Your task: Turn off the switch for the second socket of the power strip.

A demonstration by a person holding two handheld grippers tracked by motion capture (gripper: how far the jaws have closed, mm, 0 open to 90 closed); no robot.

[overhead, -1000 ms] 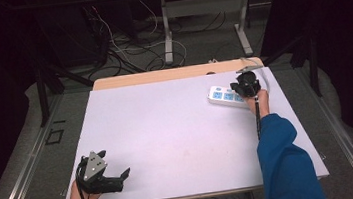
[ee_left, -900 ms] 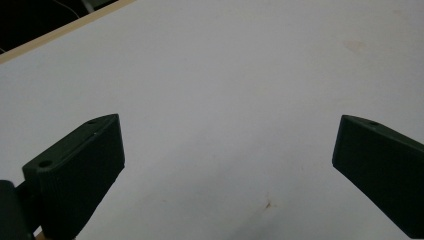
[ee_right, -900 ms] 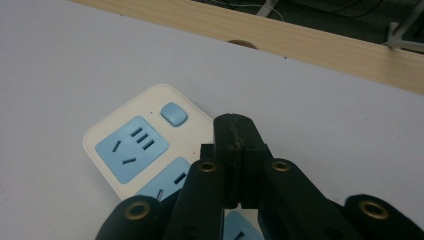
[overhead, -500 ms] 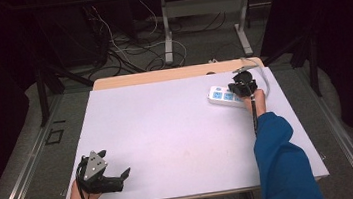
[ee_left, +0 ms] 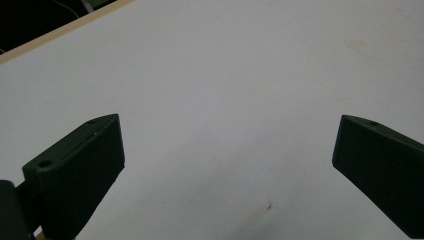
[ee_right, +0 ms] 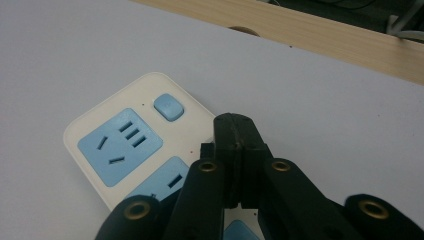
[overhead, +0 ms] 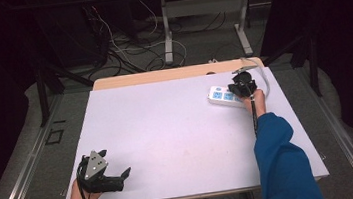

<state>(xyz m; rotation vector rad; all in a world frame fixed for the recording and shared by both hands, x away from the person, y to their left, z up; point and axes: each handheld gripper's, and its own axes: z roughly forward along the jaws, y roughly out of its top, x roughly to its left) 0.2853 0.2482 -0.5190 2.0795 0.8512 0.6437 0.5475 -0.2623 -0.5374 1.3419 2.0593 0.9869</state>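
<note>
In the right gripper view, the right gripper (ee_right: 235, 131) stands in front of the power strip (ee_right: 120, 145) and covers its near part. Whether the pressed-together jaw tips touch the strip's surface cannot be told. The second blue socket is half hidden behind the jaws, and a third one is cut off by the bottom edge.

In the high view, the right gripper (overhead: 242, 85) hides the strip's (overhead: 220, 96) right end, and the socket slots are too small to read.

In the left gripper view, the left gripper (ee_left: 227, 165) is cut off: both jaw bases run past the bottom edge, and the right jaw also passes the right edge.

In the high view, both sleeves are cut off by the bottom edge.
</note>
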